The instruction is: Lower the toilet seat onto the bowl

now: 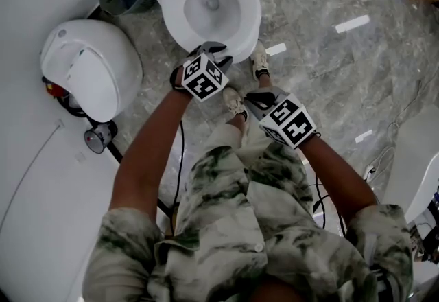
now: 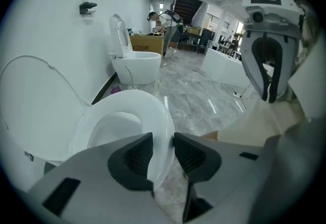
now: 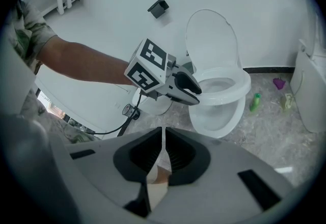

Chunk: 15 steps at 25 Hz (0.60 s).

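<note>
Straddling the front rim of the toilet seat (image 2: pixel 155 111), the left claw (image 2: pixel 163 140) has one ribbed pad inside the ring and one outside, and the pads look pinched on that rim at their tips. The seat lies straight ahead of and below this claw, flat or very nearly flat over the bowl (image 3: pixel 218 116); whether a gap remains beneath it I cannot tell. Its long axis runs away from the person towards the upright lid (image 3: pixel 211 39) at the wall, so any travel left, I judge, is straight down at the front edge. The right claw (image 3: pixel 162 136) hangs well back by the person's legs, pressed together on nothing. Seat and bowl are smooth, glossy, hard white, the ring a rounded oval; the floor (image 2: pixel 204 101) is polished grey stone.
</note>
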### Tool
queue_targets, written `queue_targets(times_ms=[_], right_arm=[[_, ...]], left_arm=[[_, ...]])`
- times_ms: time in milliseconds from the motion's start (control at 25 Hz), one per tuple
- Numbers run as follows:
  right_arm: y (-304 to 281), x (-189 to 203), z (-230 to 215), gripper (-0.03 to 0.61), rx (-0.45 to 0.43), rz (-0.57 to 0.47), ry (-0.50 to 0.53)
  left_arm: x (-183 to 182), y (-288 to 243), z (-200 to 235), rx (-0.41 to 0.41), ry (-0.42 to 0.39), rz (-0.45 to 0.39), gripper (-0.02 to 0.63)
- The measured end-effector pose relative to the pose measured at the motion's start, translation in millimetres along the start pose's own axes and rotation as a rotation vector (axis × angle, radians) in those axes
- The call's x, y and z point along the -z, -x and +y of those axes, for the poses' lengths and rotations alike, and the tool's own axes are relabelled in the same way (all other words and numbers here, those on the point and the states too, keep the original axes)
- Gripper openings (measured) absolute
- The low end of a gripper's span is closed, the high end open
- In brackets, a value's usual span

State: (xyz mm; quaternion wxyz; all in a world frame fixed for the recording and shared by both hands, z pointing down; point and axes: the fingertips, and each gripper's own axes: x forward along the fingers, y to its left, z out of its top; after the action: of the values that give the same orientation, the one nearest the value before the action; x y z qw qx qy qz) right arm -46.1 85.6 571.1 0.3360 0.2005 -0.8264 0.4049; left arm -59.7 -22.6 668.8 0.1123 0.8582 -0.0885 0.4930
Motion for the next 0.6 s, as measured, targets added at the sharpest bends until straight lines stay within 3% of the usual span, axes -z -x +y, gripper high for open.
queue_targets(times_ms=[600], right_arm=[[-13.3,5.0,-26.0,0.043,-0.017,0.033,0.003]], left_arm=[[19.8,-40.7,-7.7,0.040,0.054,0.024,0.135]])
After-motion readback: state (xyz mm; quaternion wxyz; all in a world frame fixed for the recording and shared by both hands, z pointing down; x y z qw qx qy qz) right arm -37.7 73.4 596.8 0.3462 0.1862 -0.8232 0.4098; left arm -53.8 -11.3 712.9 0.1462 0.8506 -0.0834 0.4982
